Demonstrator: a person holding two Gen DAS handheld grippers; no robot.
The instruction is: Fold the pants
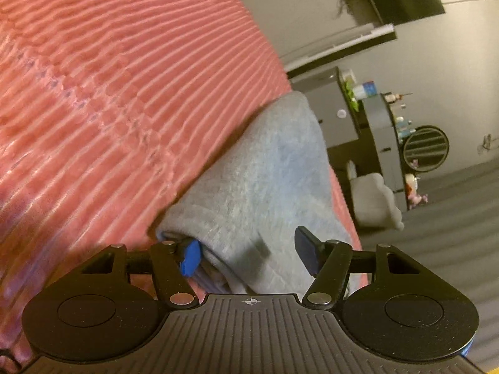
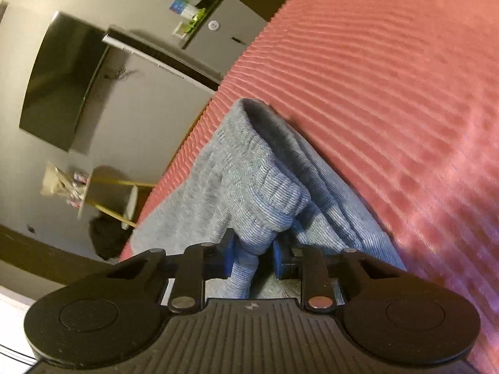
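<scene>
On the pink ribbed bedspread (image 1: 109,93), the right claw (image 2: 252,257) pinches the grey pants (image 2: 249,180) while the left claw (image 1: 246,251), fingers apart around the folded edge, should clamp before both lift evenly.

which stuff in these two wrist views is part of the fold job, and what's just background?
Job:
- grey pants, lying folded on the pink ribbed bedspread
- right gripper, shut on a bunched fold of them
- left gripper, open around their edge

Background:
- wall TV
- grey cabinet
- round mirror
- small side table
</scene>
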